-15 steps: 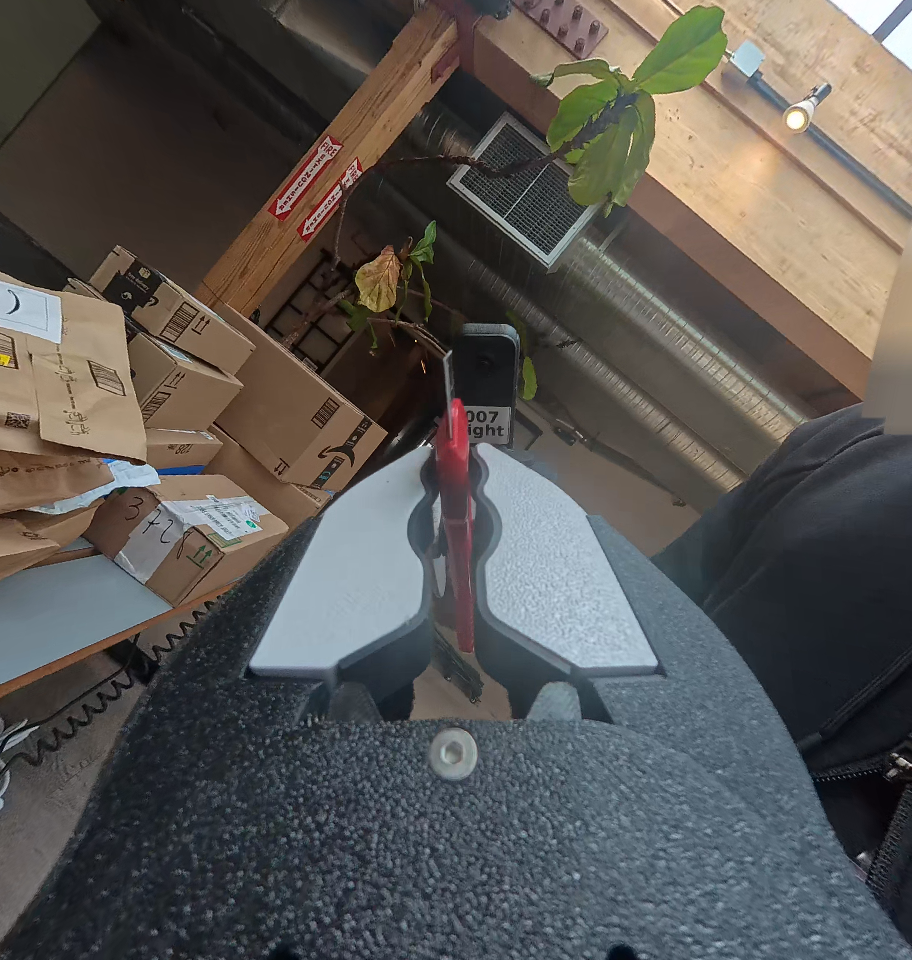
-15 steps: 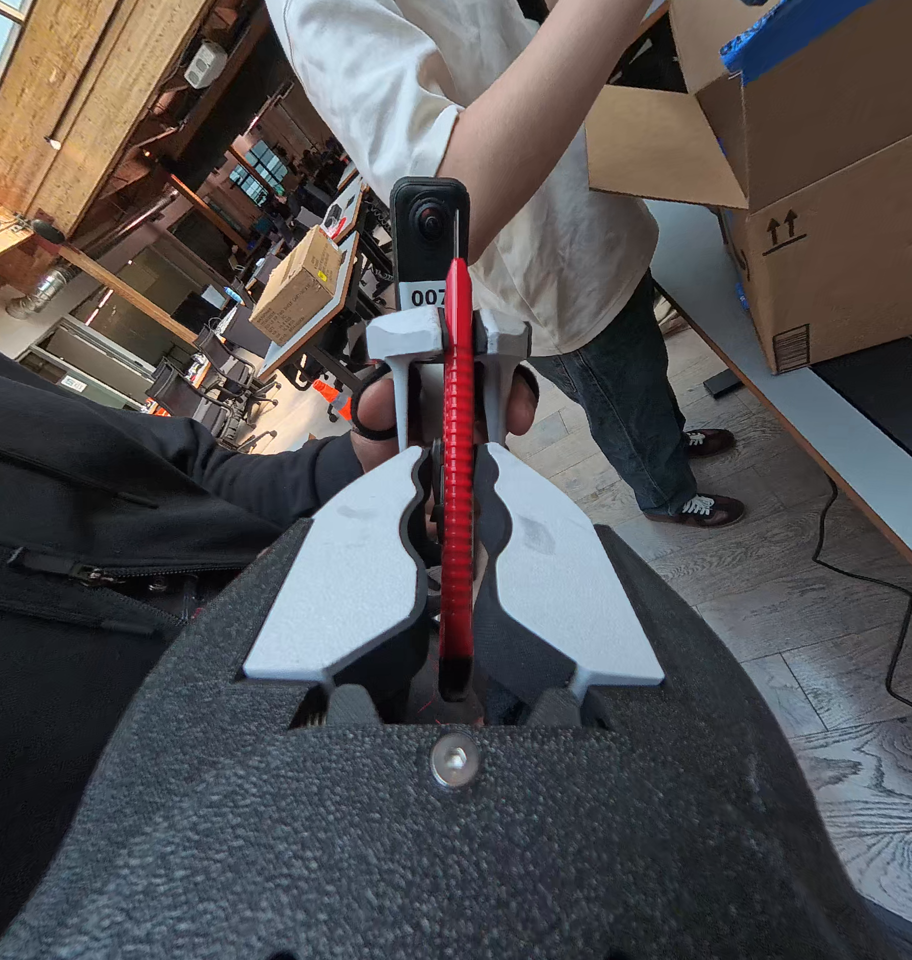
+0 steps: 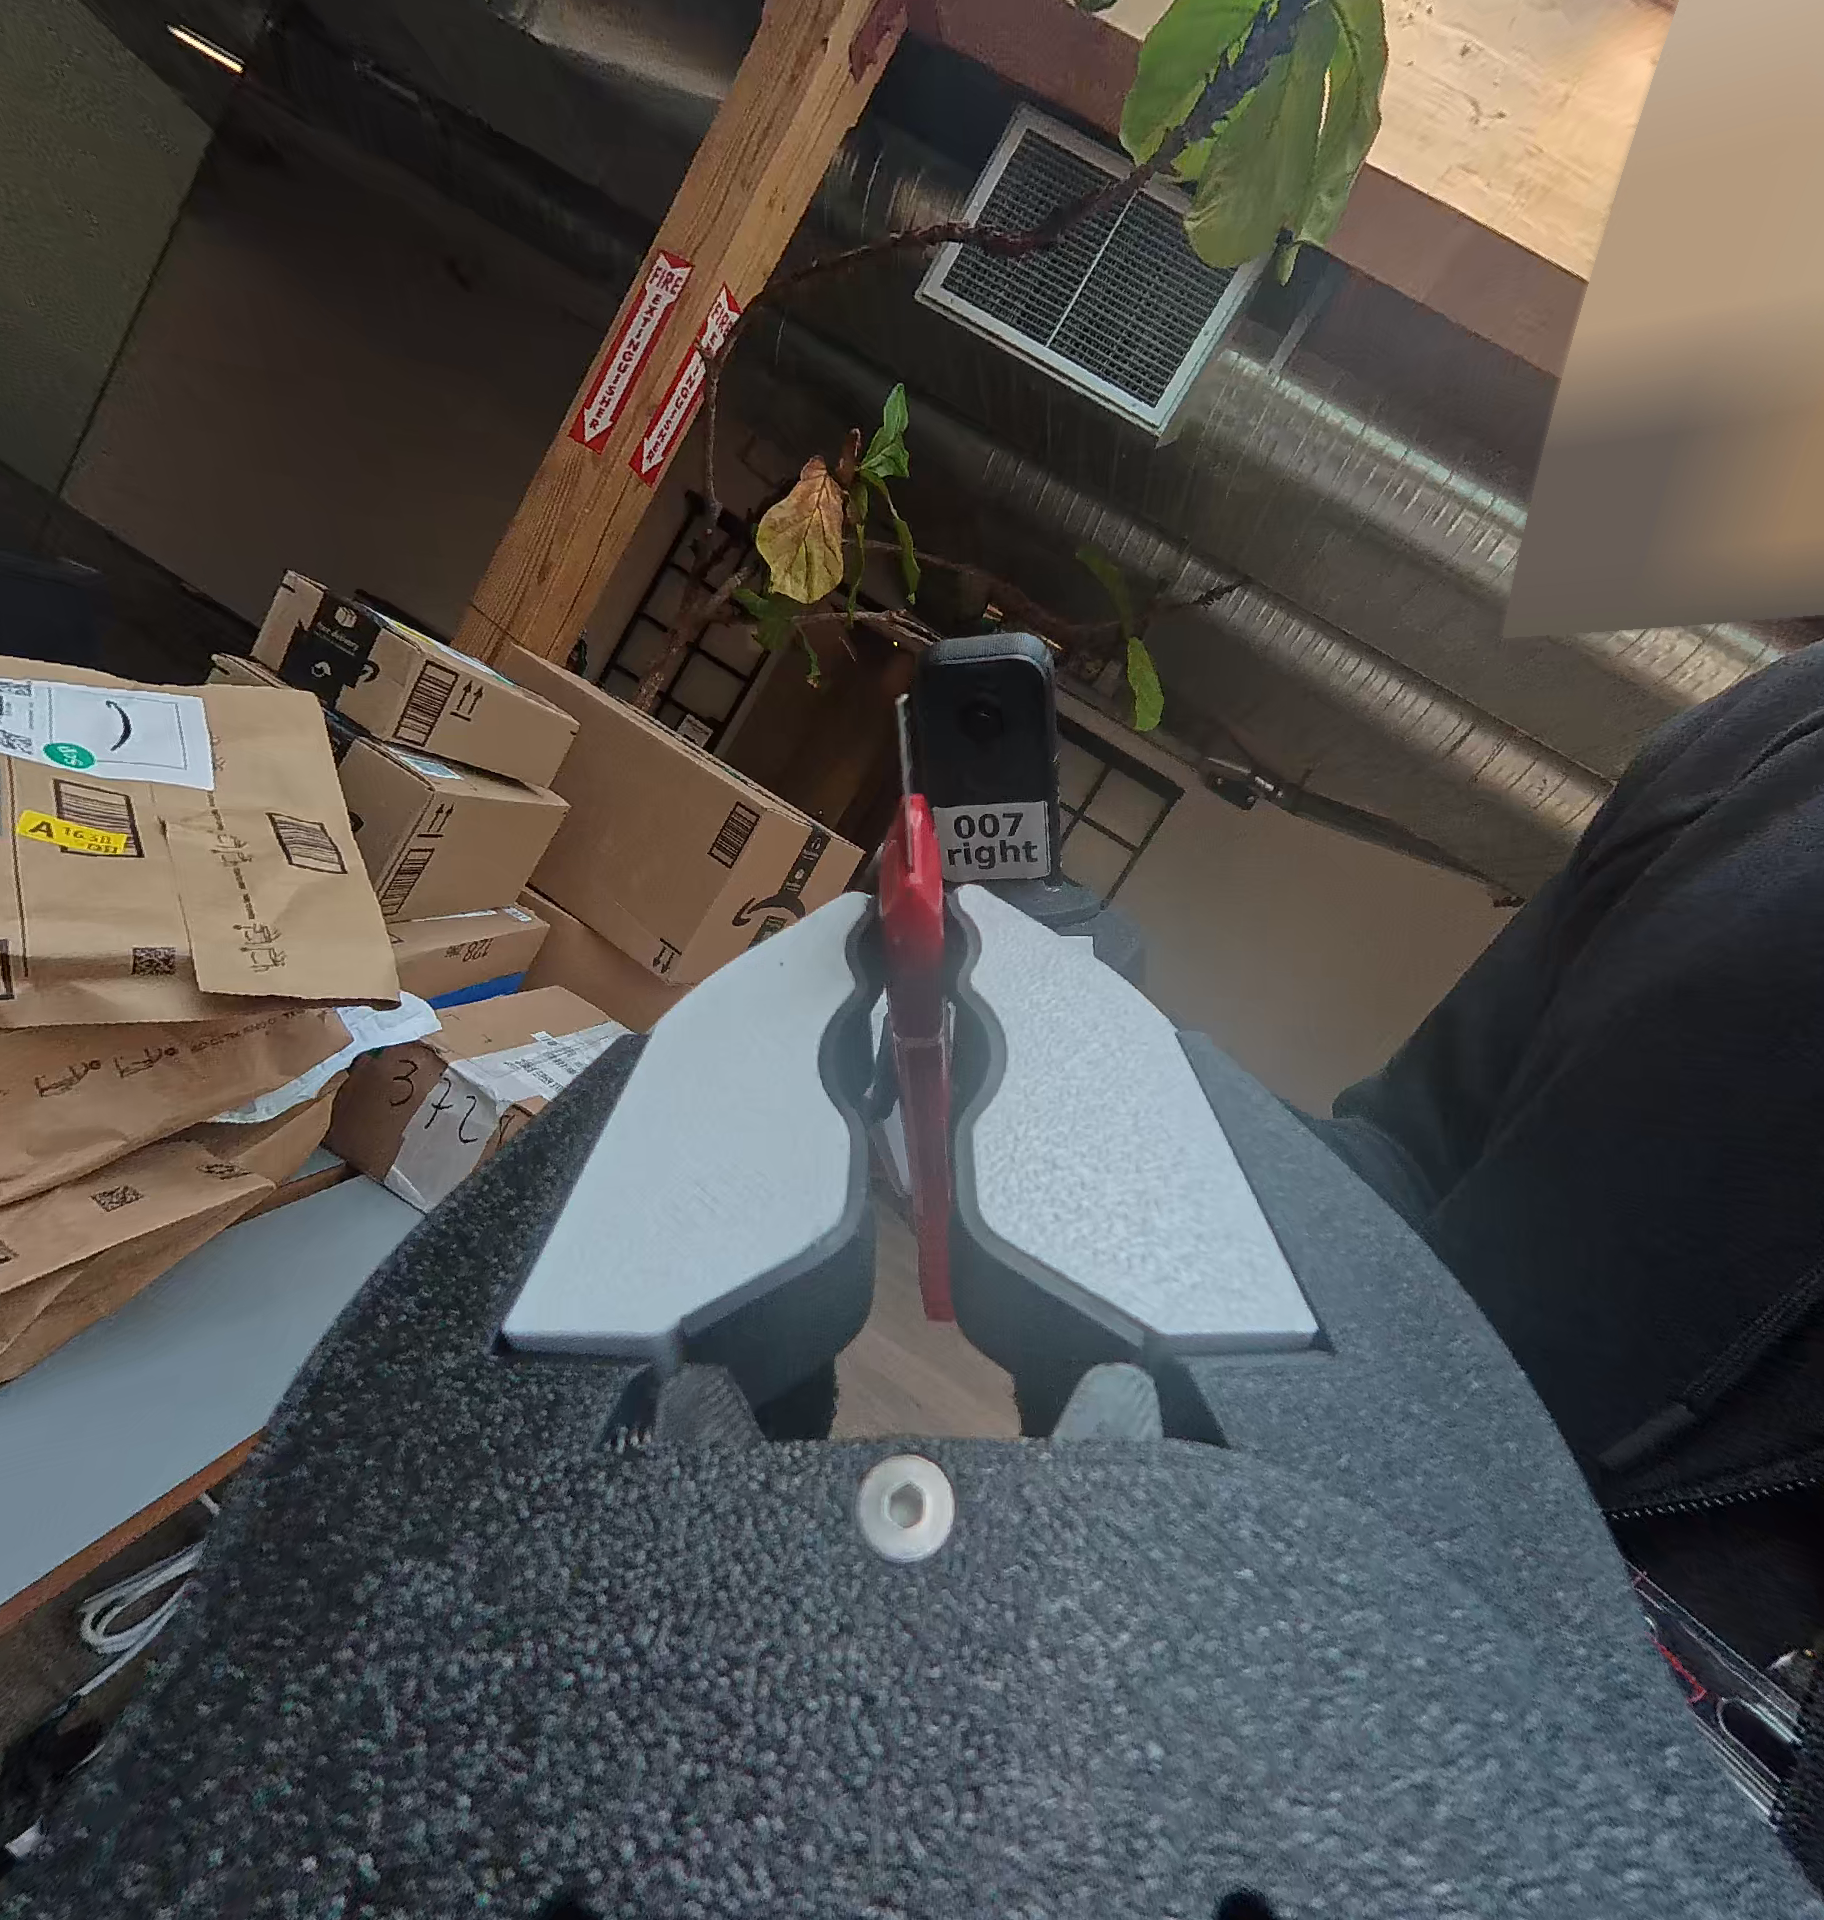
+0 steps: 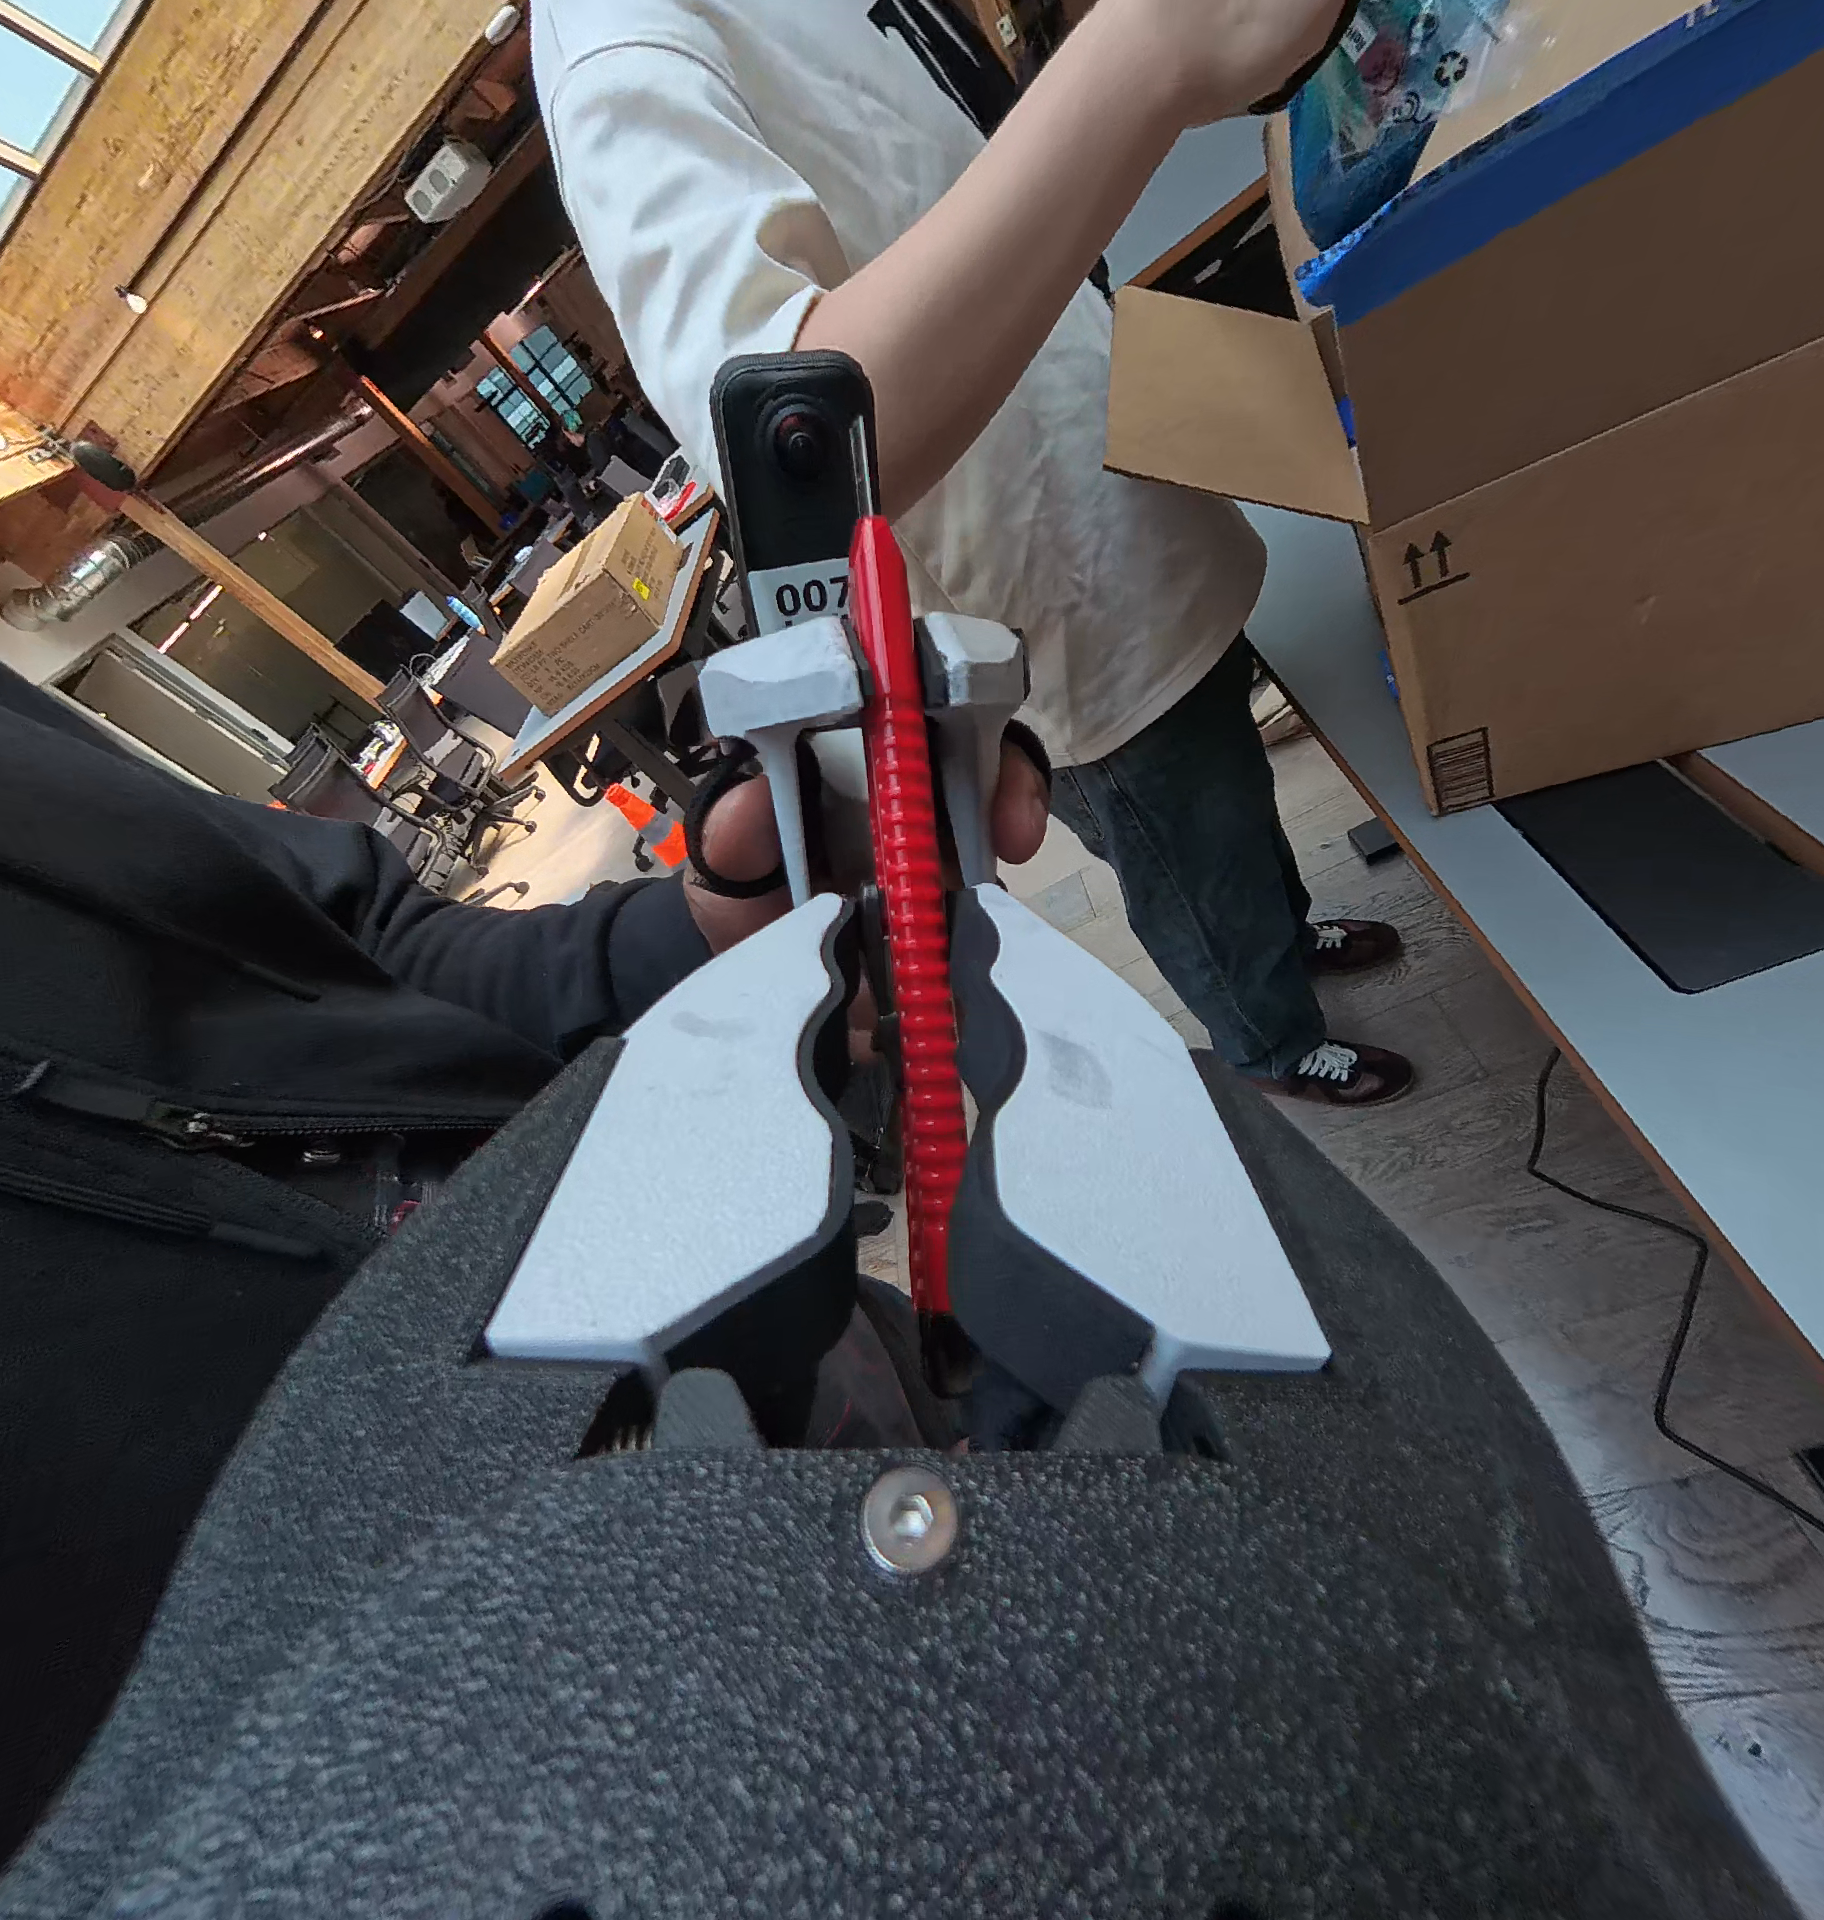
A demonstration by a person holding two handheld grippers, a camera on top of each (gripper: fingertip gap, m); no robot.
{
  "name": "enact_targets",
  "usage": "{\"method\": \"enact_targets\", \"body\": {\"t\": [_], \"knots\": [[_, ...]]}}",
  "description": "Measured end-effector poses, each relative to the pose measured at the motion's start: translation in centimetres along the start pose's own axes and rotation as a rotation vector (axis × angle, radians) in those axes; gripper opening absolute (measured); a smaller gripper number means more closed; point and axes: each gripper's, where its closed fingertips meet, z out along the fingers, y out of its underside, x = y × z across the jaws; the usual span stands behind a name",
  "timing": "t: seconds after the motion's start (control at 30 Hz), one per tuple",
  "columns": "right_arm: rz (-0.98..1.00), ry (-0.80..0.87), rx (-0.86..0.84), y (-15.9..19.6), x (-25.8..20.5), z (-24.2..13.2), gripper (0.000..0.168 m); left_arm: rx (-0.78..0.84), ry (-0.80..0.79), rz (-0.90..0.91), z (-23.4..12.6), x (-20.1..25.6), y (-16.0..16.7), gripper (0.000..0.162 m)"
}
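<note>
Right wrist view: the right gripper (image 4: 913,1039) is clamped on a red ribbed tool handle (image 4: 913,997), whose far end sits pinched in the left gripper (image 4: 892,670), a hand (image 4: 742,831) behind it. Left wrist view: the left gripper (image 3: 913,1049) is likewise closed on that handle (image 3: 918,1039), a thin metal blade (image 3: 903,743) projecting beyond. Farther off, a person in a white shirt (image 4: 835,208) reaches into a cardboard box (image 4: 1614,436).

Left gripper (image 3: 913,940) jaws closed, right gripper (image 4: 913,951) jaws closed, facing each other
</note>
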Motion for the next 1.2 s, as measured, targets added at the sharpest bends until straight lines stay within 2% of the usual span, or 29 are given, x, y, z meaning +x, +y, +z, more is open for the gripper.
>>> {"method": "enact_targets", "body": {"t": [0.87,1.03,1.2], "knots": [[0.061,-0.056,-0.067,0.4,0.9,-0.8,0.016,0.012,-0.026,-0.128,0.8,-1.2,0.4,0.009],[0.100,-0.038,-0.047,0.6,1.1,-0.7,0.017,-0.014,-0.053,-0.079,0.6,-1.2,0.9,0.010],[0.028,0.010,-0.095,1.0,1.0,-0.4,0.018,-0.036,-0.038,-0.060,0.3,-1.0,1.0,0.010]]}}
